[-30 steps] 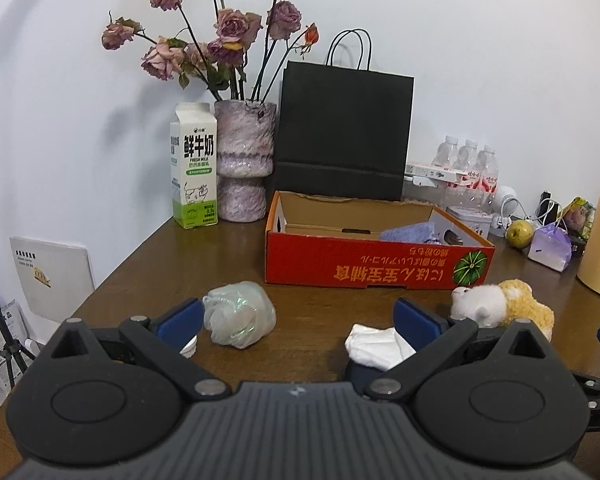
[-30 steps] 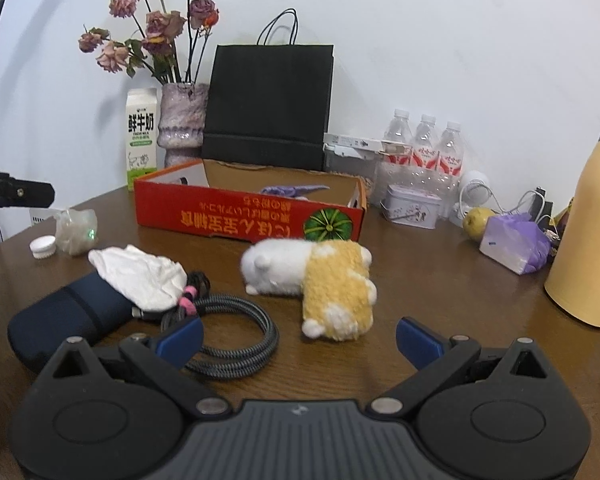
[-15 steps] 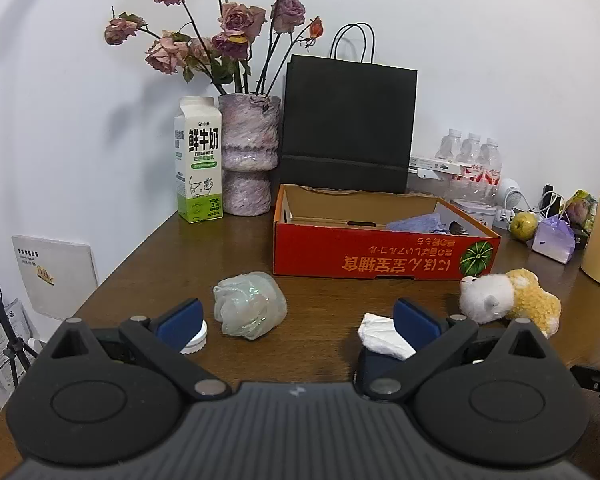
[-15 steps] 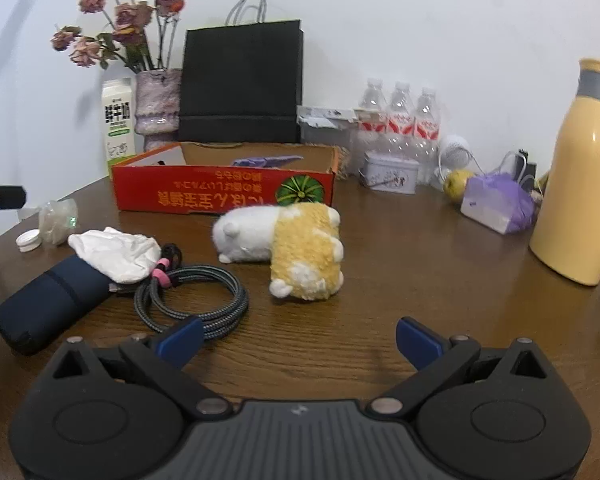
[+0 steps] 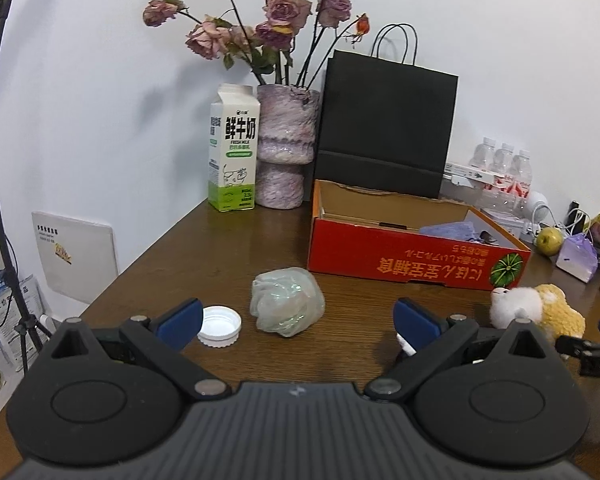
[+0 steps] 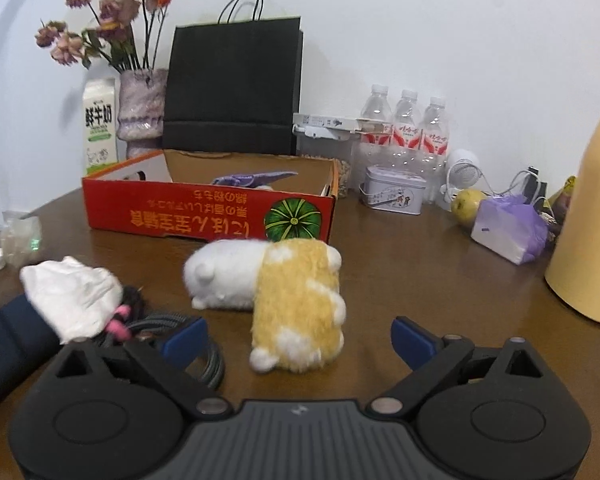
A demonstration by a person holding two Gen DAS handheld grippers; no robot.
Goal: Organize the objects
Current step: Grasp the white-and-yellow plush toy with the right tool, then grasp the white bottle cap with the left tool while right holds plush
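A white and yellow plush toy (image 6: 284, 280) lies on the brown table in front of the red cardboard box (image 6: 204, 212). My right gripper (image 6: 299, 340) reaches around the toy's near end. Its jaws are closing, and the blue pads stand clear of the plush on both sides. In the left wrist view my left gripper (image 5: 298, 322) is open just short of a crumpled clear plastic bag (image 5: 286, 302), with a white cap (image 5: 219, 326) by its left finger. The red box (image 5: 412, 264) holds a purple item.
Left of the toy lie a white cloth (image 6: 70, 292), a dark blue case (image 6: 8, 344) and a coiled cable (image 6: 204, 356). A yellow flask (image 6: 588, 220), a purple pack (image 6: 508, 232), a tin (image 6: 394, 194) and bottles (image 6: 406, 128) stand to the right. Milk carton (image 5: 233, 148), vase (image 5: 286, 144) and black bag (image 6: 236, 88) line the wall.
My right gripper has moved forward to the plush toy, which now lies between its fingers. The left gripper turned slightly, bringing the white cap into view.
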